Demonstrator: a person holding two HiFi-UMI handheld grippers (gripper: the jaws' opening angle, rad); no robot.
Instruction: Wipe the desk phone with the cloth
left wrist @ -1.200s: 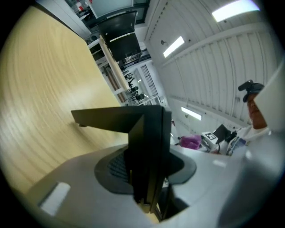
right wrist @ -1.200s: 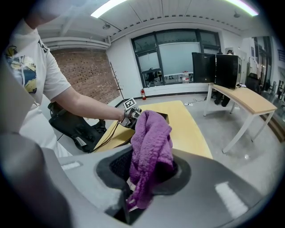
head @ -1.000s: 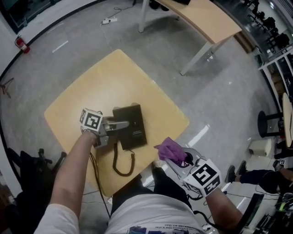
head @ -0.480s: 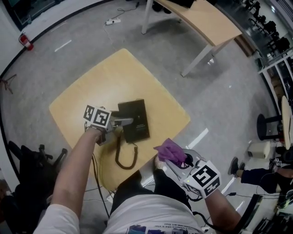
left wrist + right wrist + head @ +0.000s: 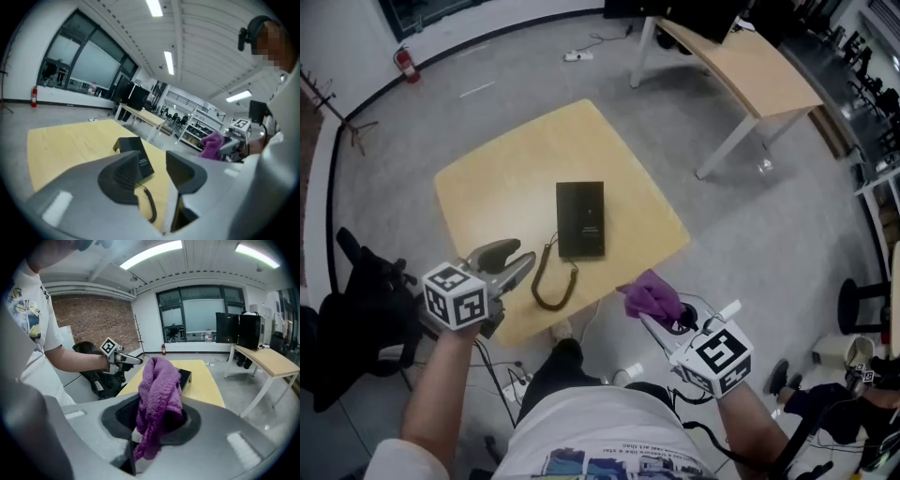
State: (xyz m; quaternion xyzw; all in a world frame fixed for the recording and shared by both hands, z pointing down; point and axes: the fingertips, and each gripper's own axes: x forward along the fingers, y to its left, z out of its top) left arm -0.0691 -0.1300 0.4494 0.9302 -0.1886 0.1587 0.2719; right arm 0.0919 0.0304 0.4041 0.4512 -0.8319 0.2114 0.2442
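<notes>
Head view, left gripper [image 5: 517,255]: it hangs off the near-left edge of the light wooden square table [image 5: 497,169]. Its jaws are apart and empty and have just been closing part-way.
Head view, phone: the black flat desk phone [image 5: 580,218] lies on the table well ahead of the left jaws, apart from both grippers. Its coiled black cord [image 5: 551,284] loops toward the near edge.
Head view, right gripper [image 5: 664,319]: it is off the table's near edge, with its jaws clamped on a purple fluffy cloth [image 5: 651,294] bunched above the tips.
Left gripper view, jaws: a moderate gap, with nothing between the pads. The phone shows beyond the gap, ahead and below, and the cord trails nearer.
Left gripper view, cloth: off to the right of the jaws, in the right gripper.
Right gripper view, jaws: drawn in narrow on the cloth, which stands up out of them.
Right gripper view, phone: on the table ahead of the jaws, partly behind the cloth. The left gripper is in the air to its left.
</notes>
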